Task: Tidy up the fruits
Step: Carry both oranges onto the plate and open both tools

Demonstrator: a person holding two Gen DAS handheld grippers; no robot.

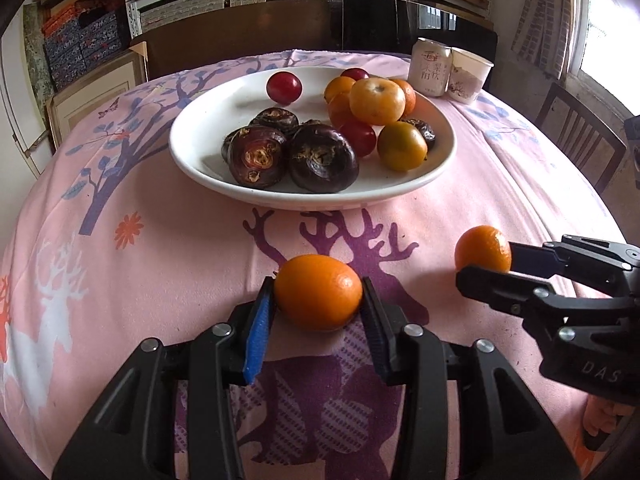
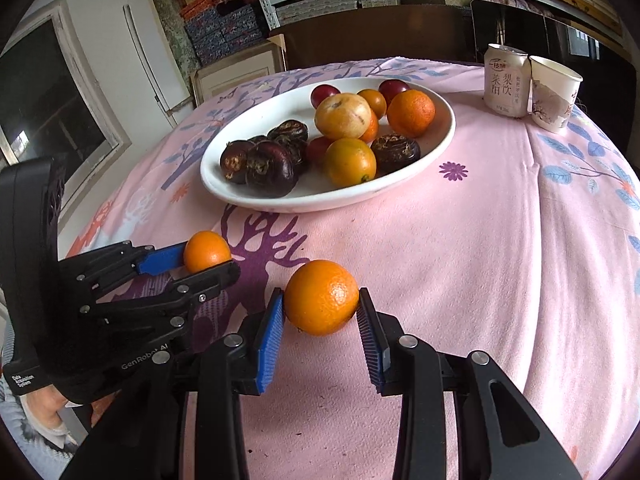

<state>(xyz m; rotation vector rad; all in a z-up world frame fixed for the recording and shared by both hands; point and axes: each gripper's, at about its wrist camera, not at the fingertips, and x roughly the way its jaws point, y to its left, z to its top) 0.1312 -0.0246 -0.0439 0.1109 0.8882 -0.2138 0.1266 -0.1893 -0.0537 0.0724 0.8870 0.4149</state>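
Note:
My left gripper (image 1: 319, 294) is shut on an oval orange fruit (image 1: 318, 292), its pads pressing both sides, low over the pink tablecloth. In the right wrist view the left gripper (image 2: 212, 262) and its fruit (image 2: 207, 251) show at the left. My right gripper (image 2: 321, 300) is shut on a round orange (image 2: 321, 297); from the left wrist it appears at the right (image 1: 486, 262), clamped on that orange (image 1: 483, 249). Beyond both stands a white plate (image 1: 200, 148) with dark water chestnuts (image 1: 322, 158), several oranges (image 1: 377, 96) and red fruits (image 1: 284, 87).
A drink can (image 1: 430, 66) and a paper cup (image 1: 468, 76) stand at the table's far right, behind the plate. A wooden chair (image 1: 580, 136) is at the right edge. Shelves and boxes fill the background. Bare pink cloth (image 2: 460, 264) lies right of the plate.

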